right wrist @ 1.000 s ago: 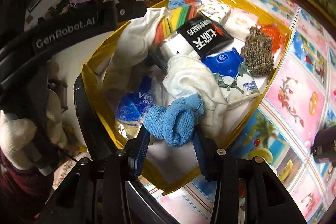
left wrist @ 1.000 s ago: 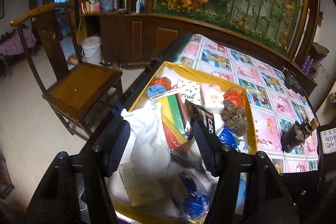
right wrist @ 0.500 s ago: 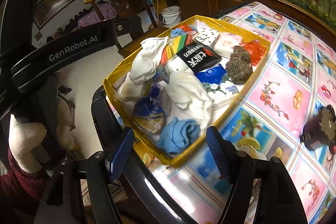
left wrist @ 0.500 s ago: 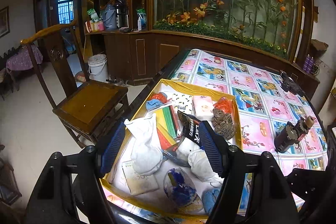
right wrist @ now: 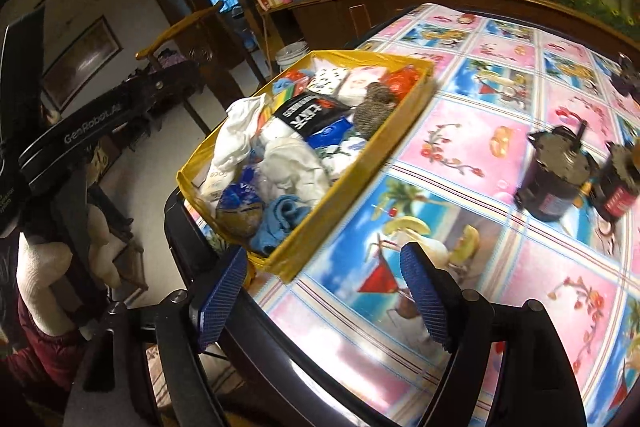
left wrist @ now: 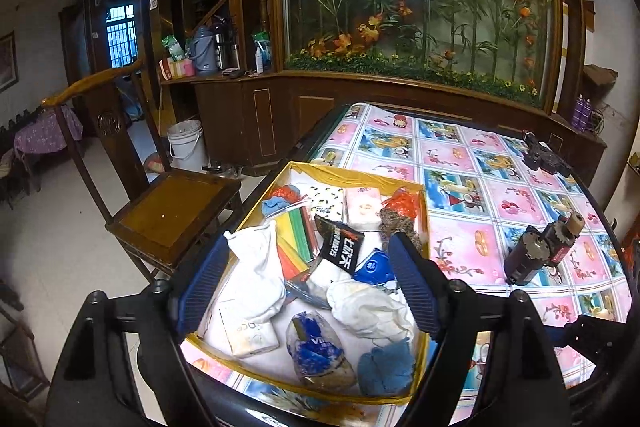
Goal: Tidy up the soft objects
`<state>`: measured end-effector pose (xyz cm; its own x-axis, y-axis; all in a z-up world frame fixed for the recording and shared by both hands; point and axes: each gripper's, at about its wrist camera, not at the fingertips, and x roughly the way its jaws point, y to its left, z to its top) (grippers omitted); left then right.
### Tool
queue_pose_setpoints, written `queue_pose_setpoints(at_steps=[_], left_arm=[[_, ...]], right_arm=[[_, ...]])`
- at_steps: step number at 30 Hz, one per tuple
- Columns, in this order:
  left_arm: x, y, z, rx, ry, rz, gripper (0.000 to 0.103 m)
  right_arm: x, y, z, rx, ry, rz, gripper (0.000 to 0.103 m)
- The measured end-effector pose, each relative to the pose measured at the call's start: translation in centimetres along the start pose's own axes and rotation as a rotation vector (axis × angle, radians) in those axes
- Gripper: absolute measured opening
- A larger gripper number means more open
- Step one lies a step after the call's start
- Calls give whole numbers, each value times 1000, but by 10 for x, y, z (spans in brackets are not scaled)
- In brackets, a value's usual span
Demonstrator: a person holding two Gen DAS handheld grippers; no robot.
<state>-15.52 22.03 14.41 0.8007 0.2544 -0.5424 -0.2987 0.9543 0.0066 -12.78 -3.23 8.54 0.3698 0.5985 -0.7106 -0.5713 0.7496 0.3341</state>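
Both of your grippers are hanging back with jaws just widened and empty: the left gripper point(left wrist: 308, 291) above the yellow box point(left wrist: 423, 227), the right gripper point(right wrist: 320, 299) off its near corner, while the blue cloth point(right wrist: 280, 219) you were gripping a second ago is lying inside that corner

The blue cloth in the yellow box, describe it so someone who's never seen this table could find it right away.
Start at the table with the pink picture-tile cover and find the yellow box at its edge. In the box's near corner sits the blue cloth, bunched beside a blue-and-white plastic packet; it is the fuzzy blue lump below the crumpled white cloth.
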Motion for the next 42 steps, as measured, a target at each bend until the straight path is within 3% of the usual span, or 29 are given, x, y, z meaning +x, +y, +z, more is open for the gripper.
queue_pose_setpoints(at_steps=[8,11,14,16,18,21,22,24,27,31,36,42], left_arm=[[-13,-39,-2,73,-25,-35,83],[-25,-54,0,87,-92,-22,83],[-54,-60,0,55,-255,31,83],[-83,-62,-3,19,-400,71,94],[-109,-63,-9,-21,-547,83,103],[-131,-74,-14,-44,-687,116,103],[-131,-81,-11,-24,-686,114,103],[-123,-93,-2,27,-601,31,103],[-98,-109,9,39,-396,-78,103],[-76,-128,-1,66,-263,-67,103],[-52,-143,-21,85,-121,-25,103],[-32,-148,-47,83,6,-42,103]], right_arm=[[-42,-70,-29,173,-80,-30,81],[-60,-97,-42,236,-117,-50,81],[-82,-118,-53,284,-173,-57,81],[-100,-121,-59,267,-230,-92,81],[-116,-114,-63,218,-288,-146,84],[-142,-91,-72,124,-415,-286,96],[-148,-81,-75,90,-456,-342,103],[-152,-65,-78,21,-506,-426,102],[-136,-55,-75,-37,-446,-481,102],[-109,-56,-74,-11,-344,-479,102],[-105,-55,-66,-20,-310,-473,102],[-89,-62,-57,6,-271,-478,102]])
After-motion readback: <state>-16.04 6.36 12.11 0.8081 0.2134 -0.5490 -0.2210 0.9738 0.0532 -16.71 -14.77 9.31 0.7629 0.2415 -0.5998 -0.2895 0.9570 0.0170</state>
